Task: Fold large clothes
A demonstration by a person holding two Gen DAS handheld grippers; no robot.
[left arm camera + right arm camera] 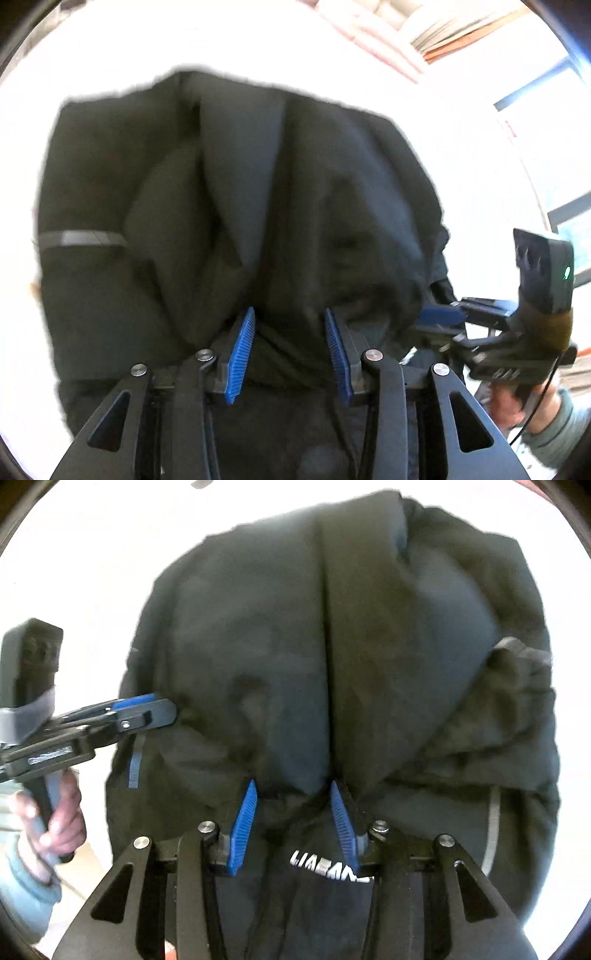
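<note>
A large black jacket [229, 192] hangs bunched in front of both cameras, with a grey reflective stripe on its left sleeve. In the left wrist view my left gripper [290, 317] has its blue pads [242, 350] pressed into a thick fold of the jacket's edge. In the right wrist view my right gripper [293, 794] clamps another fold of the jacket [332, 635], just above white lettering [328, 867]. Each gripper shows in the other's view: the right one [439, 317] at the jacket's right edge, the left one [147, 709] at its left edge.
A white surface [110, 55] lies behind the jacket in both views. Pink fabric and an orange-edged shelf [443, 33] are at the upper right of the left wrist view, with windows [569, 221] at the right. The person's hands hold the gripper handles.
</note>
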